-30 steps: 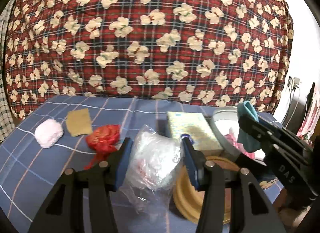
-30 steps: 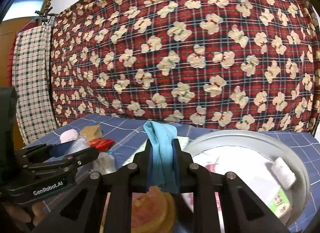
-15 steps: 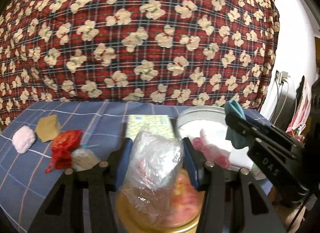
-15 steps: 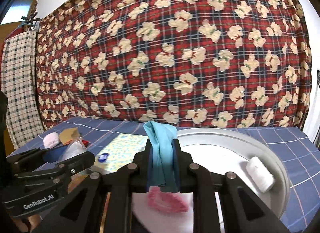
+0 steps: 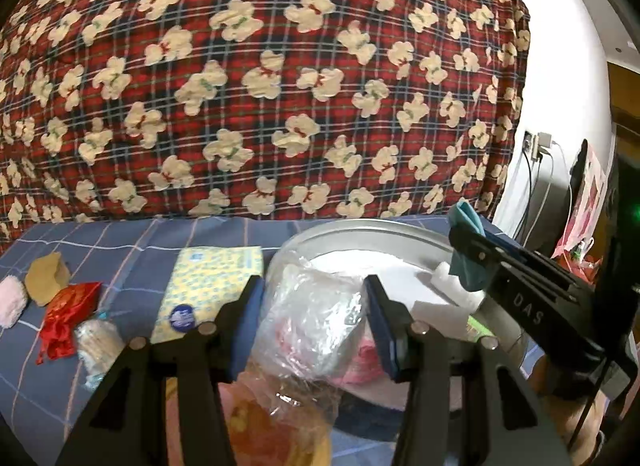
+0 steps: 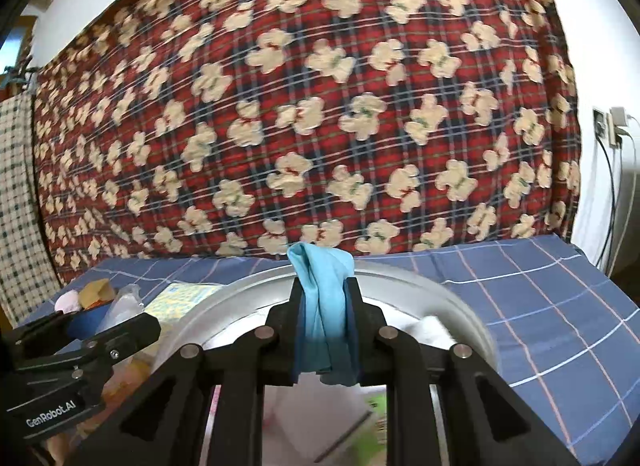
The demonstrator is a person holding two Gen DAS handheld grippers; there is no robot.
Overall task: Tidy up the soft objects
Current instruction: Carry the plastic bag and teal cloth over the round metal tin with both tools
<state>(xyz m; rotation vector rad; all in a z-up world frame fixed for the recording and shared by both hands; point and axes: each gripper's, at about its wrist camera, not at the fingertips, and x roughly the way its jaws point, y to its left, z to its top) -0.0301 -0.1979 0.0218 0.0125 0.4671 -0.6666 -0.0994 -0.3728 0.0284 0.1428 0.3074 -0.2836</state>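
Observation:
My left gripper [image 5: 314, 320] is shut on a clear plastic bag [image 5: 312, 322] with pink-white stuff inside, held above the near left edge of a round metal basin [image 5: 380, 227]. My right gripper [image 6: 325, 324] is shut on a light blue cloth [image 6: 323, 306] and holds it over the same basin [image 6: 240, 294]. The right gripper and its cloth [image 5: 466, 250] also show at the right of the left wrist view. Inside the basin lie white items [image 5: 444, 272] and a pink item [image 5: 364, 362].
On the blue checked sheet [image 5: 120, 242] lie a yellow tissue pack [image 5: 208, 286], a red bag [image 5: 68, 314], a small clear bag [image 5: 98, 342], a tan piece [image 5: 46, 278] and a pink puff [image 5: 10, 302]. A red plaid quilt [image 5: 260, 85] rises behind. A round tin [image 5: 256, 434] sits below my left gripper.
Both grippers moved right, toward and over the basin, each still holding its item. The loose items on the sheet slid left in the left wrist view.

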